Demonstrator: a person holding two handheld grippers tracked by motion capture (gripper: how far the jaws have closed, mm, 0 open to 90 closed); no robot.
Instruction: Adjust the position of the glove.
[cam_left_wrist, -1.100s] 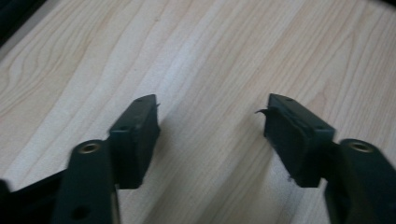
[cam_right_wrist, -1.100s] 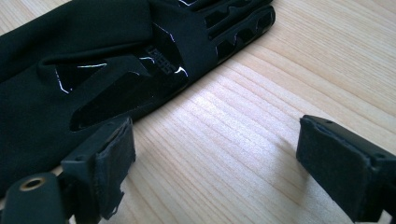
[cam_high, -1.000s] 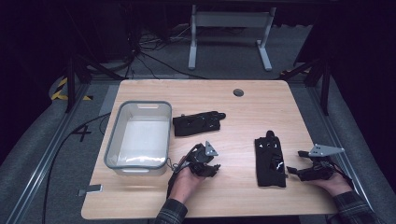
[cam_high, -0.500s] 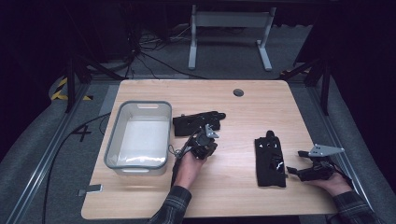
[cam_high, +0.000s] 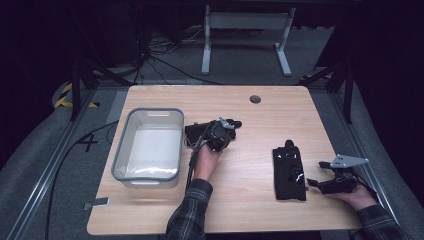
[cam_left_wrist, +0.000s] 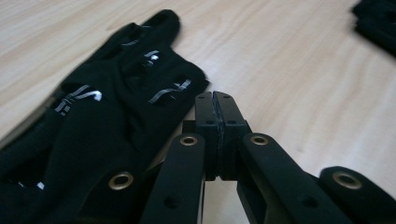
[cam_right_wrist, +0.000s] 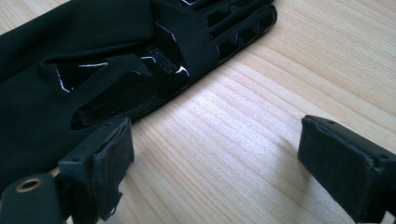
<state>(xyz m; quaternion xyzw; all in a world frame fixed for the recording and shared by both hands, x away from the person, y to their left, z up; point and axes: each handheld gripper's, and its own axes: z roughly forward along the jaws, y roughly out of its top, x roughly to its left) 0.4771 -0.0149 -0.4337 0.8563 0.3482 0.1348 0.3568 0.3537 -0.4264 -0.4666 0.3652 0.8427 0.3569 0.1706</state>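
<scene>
The wooden table (cam_high: 260, 210) carries two black gloves and one bin. The clear plastic bin (cam_high: 150, 116) stands at the table's left side with nothing visible inside it except its pale floor. Just right of the bin lies the left glove (cam_left_wrist: 93, 116), a black fabric glove with thin silver markings on its back, its fingers pointing away toward the table's far edge. The left gripper (cam_high: 220, 132) rests beside and partly over this glove; in the left gripper view its jaws are pressed together with no cloth visible between the pads, the tips just beside the glove's edge on bare wood. They have just been closing.

The right glove (cam_high: 289, 172) lies flat, lengthwise, toward the table's right side, black with glossy strips and cut-out slots near its finger end. The right gripper (cam_high: 312, 184) sits just right of it near the front right edge, jaws wide apart, one pad seemingly close against the glove's side, though contact is hard to judge. Bare wood spans between the two gloves and along the front edge.
</scene>
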